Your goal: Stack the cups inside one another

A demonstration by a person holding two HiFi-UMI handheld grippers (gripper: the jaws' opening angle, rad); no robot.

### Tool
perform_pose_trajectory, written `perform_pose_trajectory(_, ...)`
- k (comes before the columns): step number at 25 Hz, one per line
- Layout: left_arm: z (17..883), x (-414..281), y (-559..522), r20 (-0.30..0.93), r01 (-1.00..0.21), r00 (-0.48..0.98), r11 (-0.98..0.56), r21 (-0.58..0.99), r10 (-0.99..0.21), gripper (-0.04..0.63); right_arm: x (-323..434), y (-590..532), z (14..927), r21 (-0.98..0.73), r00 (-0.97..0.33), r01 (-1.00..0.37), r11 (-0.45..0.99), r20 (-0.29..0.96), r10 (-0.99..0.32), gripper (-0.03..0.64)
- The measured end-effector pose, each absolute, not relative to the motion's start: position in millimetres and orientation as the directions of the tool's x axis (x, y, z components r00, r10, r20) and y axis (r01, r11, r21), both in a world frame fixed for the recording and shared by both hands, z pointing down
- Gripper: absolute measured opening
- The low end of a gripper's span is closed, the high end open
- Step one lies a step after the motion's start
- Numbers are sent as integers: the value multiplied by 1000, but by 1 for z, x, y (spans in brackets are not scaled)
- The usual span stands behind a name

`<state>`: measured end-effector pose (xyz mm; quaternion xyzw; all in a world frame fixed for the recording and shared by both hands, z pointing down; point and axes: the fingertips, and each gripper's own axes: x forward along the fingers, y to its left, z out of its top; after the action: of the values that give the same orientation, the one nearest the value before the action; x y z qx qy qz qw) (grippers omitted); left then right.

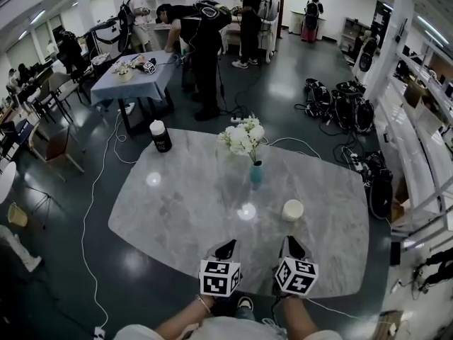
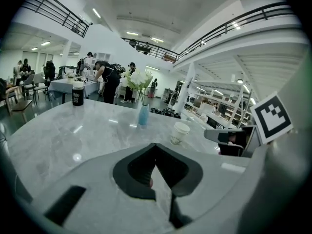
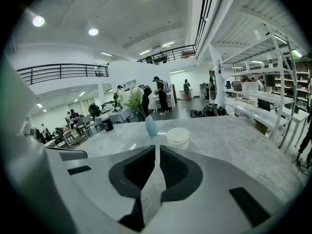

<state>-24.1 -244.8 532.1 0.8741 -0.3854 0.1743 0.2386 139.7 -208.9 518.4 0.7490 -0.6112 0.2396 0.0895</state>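
The white cup (image 1: 292, 210) stands upright on the grey marbled tabletop (image 1: 170, 218), towards its right side. It is near the blue vase (image 1: 256, 173) of white flowers (image 1: 242, 137) and well apart from the black bottle (image 1: 161, 136) at the far left edge. Whether more cups sit inside it I cannot tell. Both tongs hover over the near edge, short of the cup and touching nothing. The left tongs (image 1: 226, 247) are pinched together, tips meeting, nothing between them. The right tongs (image 1: 292, 244), in line with the cup, are drawn in to a hairline slit and likewise empty. Beyond, a person (image 1: 202, 34) bends beside a cloth-covered table (image 1: 134, 83).
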Motion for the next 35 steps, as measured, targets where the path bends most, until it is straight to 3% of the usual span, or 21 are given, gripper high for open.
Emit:
perform_pose_trajectory(15,523,-42,-207,468,-696,698,-666,267,-542,-5,104,-167,514,-135,160,-958,-254,484,-860,23)
perform_pose_trajectory(26,529,-42,-169,474,-531,799,-806,263,-371,-5,90,-96,499,-188,326,-874,-448,455,-829,21)
perform_pose_trajectory(35,509,-34,-132,442,-486,827,-836,254,-347,-5,77,-50,490,-203,345,-865,-460,426,-837,20)
